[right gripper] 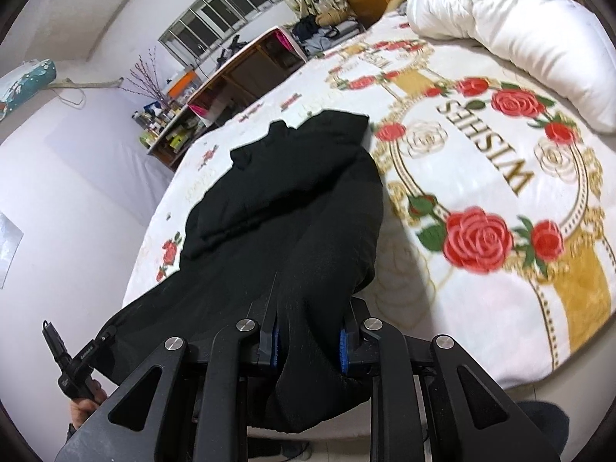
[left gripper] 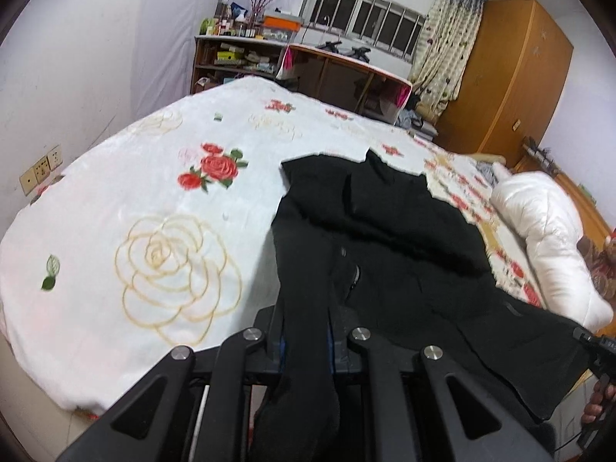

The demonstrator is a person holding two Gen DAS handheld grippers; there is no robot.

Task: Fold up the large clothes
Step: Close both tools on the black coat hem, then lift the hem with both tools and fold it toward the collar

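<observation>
A large black garment lies on the flowered bedspread, its near edge lifted off the bed. My left gripper is shut on a bunch of that black cloth, which hangs down between its fingers. My right gripper is shut on another bunch of the black garment, the cloth pinched between its blue pads. The garment's far part rests folded on the bed. At the edge of each view the other gripper shows, held in a hand.
A rolled white duvet lies along the bed's right side, also white duvet. A wooden footboard, cluttered shelves, a barred window and an orange wardrobe stand beyond the bed. A wall runs along the bed's left side.
</observation>
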